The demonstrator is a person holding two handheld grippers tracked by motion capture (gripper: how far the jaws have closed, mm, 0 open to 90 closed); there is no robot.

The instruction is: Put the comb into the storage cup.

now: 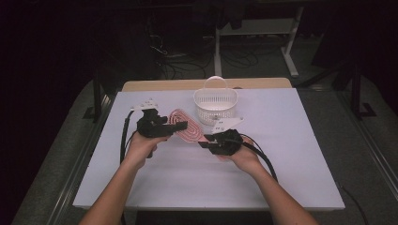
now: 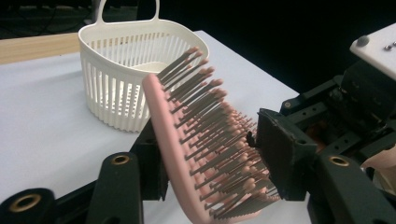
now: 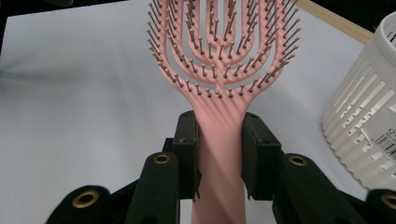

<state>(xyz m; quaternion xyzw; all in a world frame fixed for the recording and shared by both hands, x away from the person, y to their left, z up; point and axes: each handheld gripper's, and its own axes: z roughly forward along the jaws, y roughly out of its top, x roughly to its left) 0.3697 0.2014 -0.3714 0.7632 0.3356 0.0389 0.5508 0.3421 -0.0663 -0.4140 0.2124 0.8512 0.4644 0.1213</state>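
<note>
A pink hairbrush is held above the white table between my two grippers. In the right gripper view, my right gripper is shut on the hairbrush's handle, with the bristled head pointing away. My left gripper has the hairbrush's head between its jaws: one pad lies against the smooth back and the other meets the bristle tips. From above, the left gripper comes in from the left and the right gripper from the right.
A white slotted basket with a loop handle stands upright just behind the brush, near the table's far edge; it is also in the left gripper view and the right gripper view. Cables trail from both grippers. A wooden strip runs behind the table.
</note>
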